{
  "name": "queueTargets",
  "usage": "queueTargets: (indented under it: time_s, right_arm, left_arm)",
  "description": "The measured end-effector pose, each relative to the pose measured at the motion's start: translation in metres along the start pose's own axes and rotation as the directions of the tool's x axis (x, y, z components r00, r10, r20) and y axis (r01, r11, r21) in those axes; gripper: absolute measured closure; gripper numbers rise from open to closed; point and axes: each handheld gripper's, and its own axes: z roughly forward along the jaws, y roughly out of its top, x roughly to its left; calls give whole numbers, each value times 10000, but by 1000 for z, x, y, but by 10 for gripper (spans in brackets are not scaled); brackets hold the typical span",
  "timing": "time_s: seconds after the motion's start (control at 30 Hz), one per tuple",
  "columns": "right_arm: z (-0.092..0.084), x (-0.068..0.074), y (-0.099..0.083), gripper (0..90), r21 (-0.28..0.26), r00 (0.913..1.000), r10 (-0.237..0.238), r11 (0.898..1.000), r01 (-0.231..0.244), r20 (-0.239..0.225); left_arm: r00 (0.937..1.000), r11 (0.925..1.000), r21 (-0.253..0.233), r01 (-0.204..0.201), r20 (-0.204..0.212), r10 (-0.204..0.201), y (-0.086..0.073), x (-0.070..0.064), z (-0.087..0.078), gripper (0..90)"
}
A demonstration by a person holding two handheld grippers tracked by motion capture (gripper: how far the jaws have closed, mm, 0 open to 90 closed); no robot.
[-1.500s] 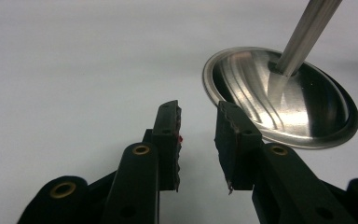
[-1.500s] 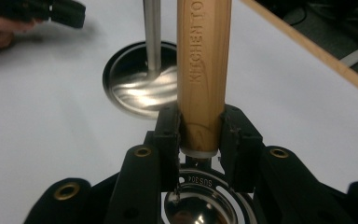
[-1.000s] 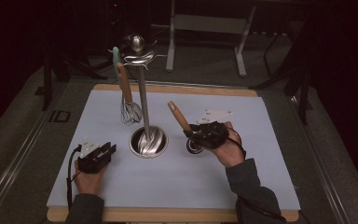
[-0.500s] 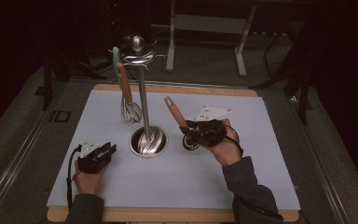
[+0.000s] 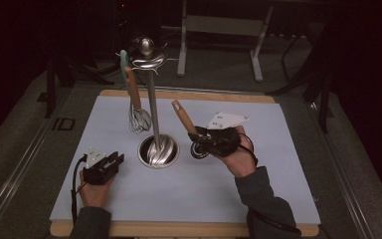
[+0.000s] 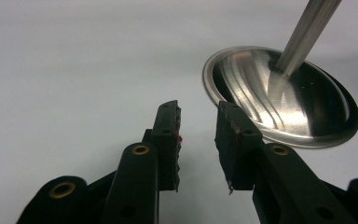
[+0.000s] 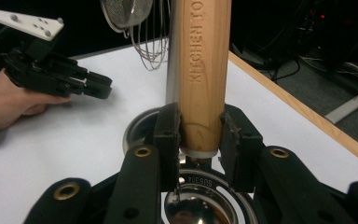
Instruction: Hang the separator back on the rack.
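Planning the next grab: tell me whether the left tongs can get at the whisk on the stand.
Probably yes. The left tongs stand open and empty, with bare mat between them and the whisk, which hangs on their side of the stand.

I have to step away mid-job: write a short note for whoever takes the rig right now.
Right gripper: shut on the ladle, low on its wooden handle, bowl down, beside the stand.
Left gripper: open, nothing between its jaws, resting on the mat near the stand's base.
Done: whisk hangs on the stand.
Left: probably lift the ladle and hang it on the stand's top too.
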Motion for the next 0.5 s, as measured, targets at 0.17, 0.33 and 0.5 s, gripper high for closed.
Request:
queueTargets:
  time_s: [0.17, 0.33, 0.5]
  right_arm:
    - [-2, 0, 2, 701, -141, 10000, 27, 9999, -27, 6]
    - [-4, 1, 4, 700, -209, 10000, 28, 9998, -28, 40]
    - [-5, 1, 7, 701, -317, 10000, -10, 9995, 11, 43]
  left_arm:
    - [10000, 10000, 2, 3, 1, -3, 0, 0, 0, 697]
    - [10000, 10000, 12, -7, -8, 7, 0, 0, 0, 694]
    - [10000, 10000, 42, -16, -17, 16, 0, 0, 0, 694]
